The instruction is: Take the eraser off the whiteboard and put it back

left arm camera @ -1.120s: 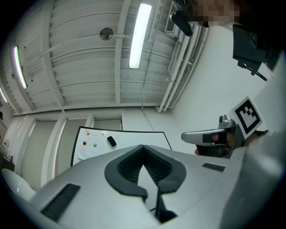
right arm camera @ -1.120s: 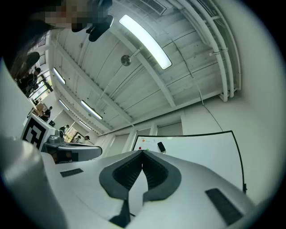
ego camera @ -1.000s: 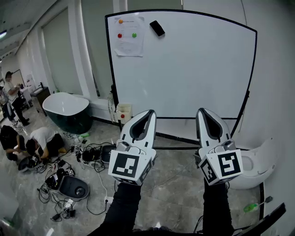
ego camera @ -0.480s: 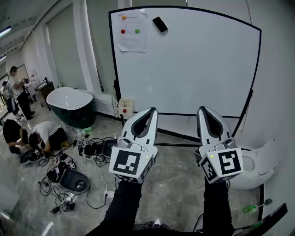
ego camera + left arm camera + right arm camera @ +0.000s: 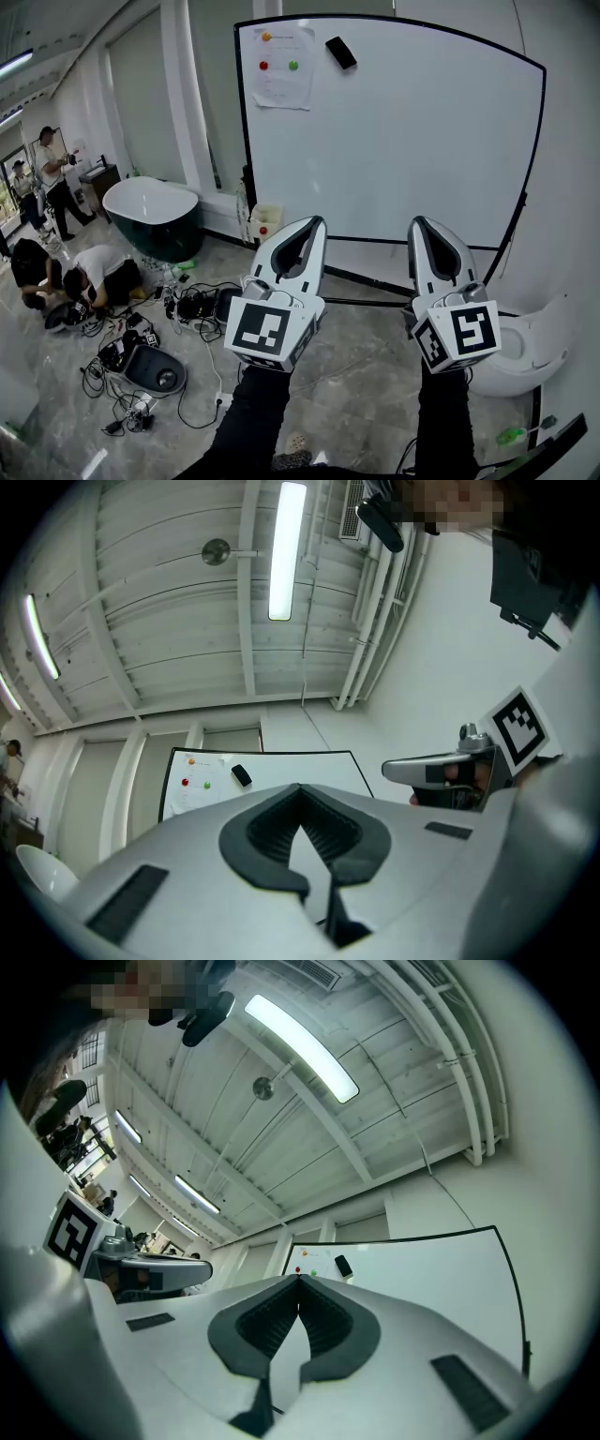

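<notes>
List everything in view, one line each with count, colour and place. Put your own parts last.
whiteboard: one, white with a black frame, upright straight ahead
eraser: one, black, near the whiteboard's top, right of the paper
paper: one, white, whiteboard's top left corner
magnets: three, orange, red and green, on the paper
bathtub: one, dark green outside and white inside, on the floor left of the whiteboard
people: four, in dark and white clothes, far left; two standing, two crouched
cables: a tangle, black, on the floor at left
shell: one, white, curved, on the floor at right
left gripper: one, white and grey, raised before the whiteboard, shut, empty
right gripper: the same, at right
sleeves: two, black, bottom
</notes>
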The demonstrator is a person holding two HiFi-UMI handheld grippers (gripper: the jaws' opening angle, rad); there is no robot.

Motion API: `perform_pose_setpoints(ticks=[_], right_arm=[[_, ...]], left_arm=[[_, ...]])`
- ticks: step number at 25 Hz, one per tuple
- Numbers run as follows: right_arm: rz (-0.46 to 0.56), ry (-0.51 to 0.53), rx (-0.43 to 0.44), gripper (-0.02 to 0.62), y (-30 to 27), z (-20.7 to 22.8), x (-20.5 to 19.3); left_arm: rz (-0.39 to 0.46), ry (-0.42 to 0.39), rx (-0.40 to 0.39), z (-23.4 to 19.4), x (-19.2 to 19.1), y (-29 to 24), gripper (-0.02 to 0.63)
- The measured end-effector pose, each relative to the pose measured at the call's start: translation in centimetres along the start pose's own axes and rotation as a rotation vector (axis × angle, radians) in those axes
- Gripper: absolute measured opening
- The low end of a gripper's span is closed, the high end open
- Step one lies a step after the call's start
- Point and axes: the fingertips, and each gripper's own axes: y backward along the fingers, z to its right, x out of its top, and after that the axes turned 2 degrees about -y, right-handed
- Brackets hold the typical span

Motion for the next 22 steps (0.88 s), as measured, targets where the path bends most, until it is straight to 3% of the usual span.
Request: perform_pose_setpoints(ticks=[22], right_arm=[[0.003, 0.061, -0.11, 0.008, -14.1, 1.1, -6.7]], left_arm=[[0.038, 0.007, -0.079, -12.5, -7.6, -9.4, 0.006]])
